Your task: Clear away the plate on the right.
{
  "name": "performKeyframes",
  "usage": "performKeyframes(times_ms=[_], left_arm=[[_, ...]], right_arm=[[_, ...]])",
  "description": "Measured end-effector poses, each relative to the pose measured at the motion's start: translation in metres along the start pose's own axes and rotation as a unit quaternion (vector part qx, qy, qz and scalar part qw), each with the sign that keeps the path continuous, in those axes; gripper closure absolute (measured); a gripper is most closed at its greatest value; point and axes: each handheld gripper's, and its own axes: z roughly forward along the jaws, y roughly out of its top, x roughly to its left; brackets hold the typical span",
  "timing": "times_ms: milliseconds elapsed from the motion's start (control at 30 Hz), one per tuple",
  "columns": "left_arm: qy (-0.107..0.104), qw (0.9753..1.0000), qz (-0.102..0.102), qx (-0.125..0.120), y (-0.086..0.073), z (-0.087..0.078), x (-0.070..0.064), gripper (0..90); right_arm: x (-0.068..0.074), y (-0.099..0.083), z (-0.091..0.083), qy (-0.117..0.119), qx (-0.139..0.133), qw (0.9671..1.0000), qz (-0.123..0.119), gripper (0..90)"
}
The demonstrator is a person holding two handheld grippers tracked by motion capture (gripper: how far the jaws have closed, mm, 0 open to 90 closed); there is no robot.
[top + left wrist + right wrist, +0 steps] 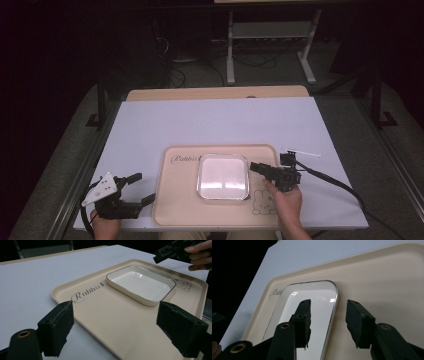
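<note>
A white square dish (222, 176) with a thin dark rim rests empty in the middle of a beige tray (180, 200) marked "Rabbit". My right gripper (254, 167) is at the dish's right edge. In the right gripper view it (328, 302) stands open, its jaws straddling the dish's rim (334, 307), one over the inside and one over the tray (387, 282). My left gripper (143, 187) is open and empty at the tray's left front corner, pointing toward the tray (105, 315) and dish (141, 285). The right gripper (170, 250) appears at the top right of the left gripper view.
The tray lies near the front edge of a white table (215, 120). A thin white stick-like object (301, 151) lies on the table just right of the tray. A rabbit drawing (265, 202) marks the tray's front right corner. A metal stand (270, 45) is on the floor beyond the table.
</note>
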Motion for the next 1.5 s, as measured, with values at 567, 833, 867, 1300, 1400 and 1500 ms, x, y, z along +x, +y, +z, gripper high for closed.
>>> performKeyframes(times_ms=[567,833,867,1300,1400,1500], left_arm=[[0.000,1.0000,-0.001,0.002,0.000,0.001,0.000,14.0],[0.000,1.0000,0.001,0.007,-0.001,0.002,0.001,14.0],[0.000,1.0000,0.001,0.007,-0.001,0.002,0.001,14.0],[-0.002,0.9999,-0.001,0.010,-0.001,0.004,0.002,13.9],[-0.001,0.9999,-0.002,0.010,-0.001,0.005,0.002,14.0],[-0.002,0.9999,-0.002,0.012,-0.002,0.005,0.002,14.0]], right_arm=[[-0.014,0.008,-0.013,0.001,-0.029,0.9989,-0.038,44.5],[-0.021,0.014,-0.026,-0.006,-0.049,0.9962,-0.072,38.2],[-0.021,0.014,-0.026,-0.006,-0.049,0.9962,-0.072,38.2],[-0.033,0.021,-0.046,-0.024,-0.093,0.9861,-0.136,30.9],[-0.036,0.023,-0.052,-0.020,-0.102,0.9834,-0.149,29.8],[-0.039,0.024,-0.057,-0.023,-0.108,0.9800,-0.166,29.1]])
